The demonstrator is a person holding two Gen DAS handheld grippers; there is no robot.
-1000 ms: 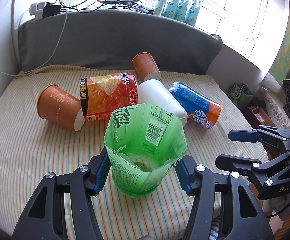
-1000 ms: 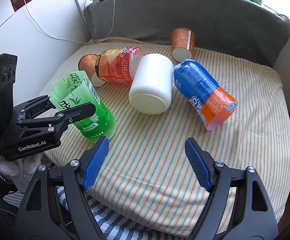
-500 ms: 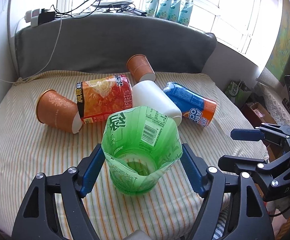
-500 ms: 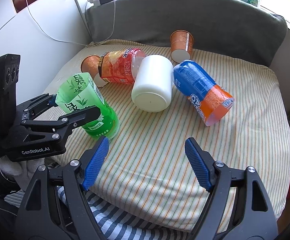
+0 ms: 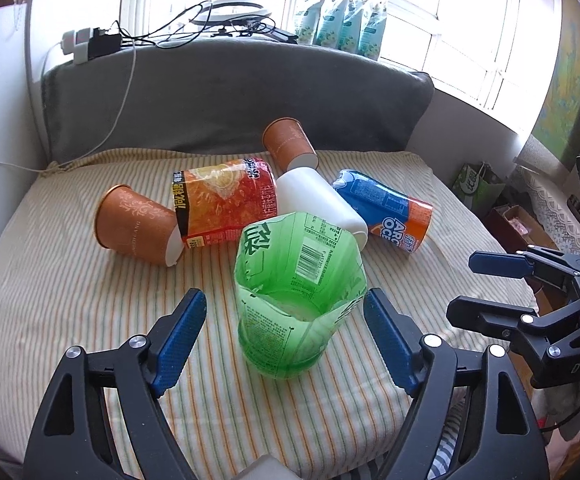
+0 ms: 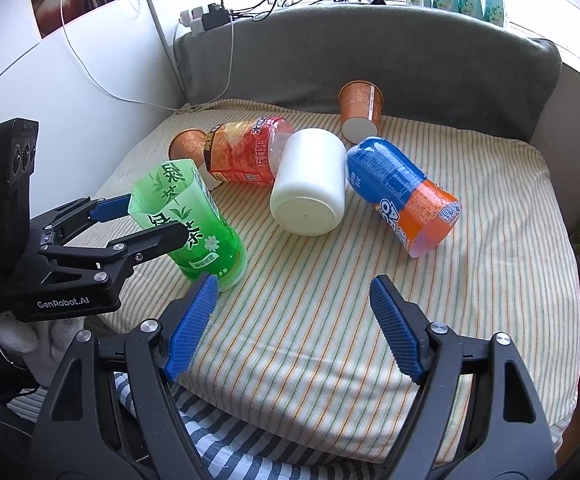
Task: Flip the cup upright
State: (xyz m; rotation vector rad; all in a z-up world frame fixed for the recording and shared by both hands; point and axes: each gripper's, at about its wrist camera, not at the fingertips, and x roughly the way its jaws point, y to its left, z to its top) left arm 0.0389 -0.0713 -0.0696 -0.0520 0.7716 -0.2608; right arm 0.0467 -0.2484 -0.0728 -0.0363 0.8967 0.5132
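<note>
A green cup (image 5: 296,296) cut from a bottle stands upright on the striped cushion (image 5: 49,300), leaning a little; it also shows in the right wrist view (image 6: 189,220). My left gripper (image 5: 285,336) is open, its blue pads apart on either side of the cup without touching it. My right gripper (image 6: 294,328) is open and empty over the cushion's front part. Lying on their sides are a white cup (image 6: 310,188), a red cup (image 6: 245,150), a blue-orange cup (image 6: 402,196) and two brown paper cups (image 6: 360,110) (image 5: 133,226).
A grey backrest (image 5: 229,92) rises behind the cushion. A power strip with cables (image 5: 89,44) sits on its top left. A white wall (image 6: 69,80) is at the left. The cushion's right edge drops to bags on the floor (image 5: 478,188).
My left gripper has opened and let go of the green cup, which now stands on its own. It has drawn back slightly. My right gripper has hardly moved.
</note>
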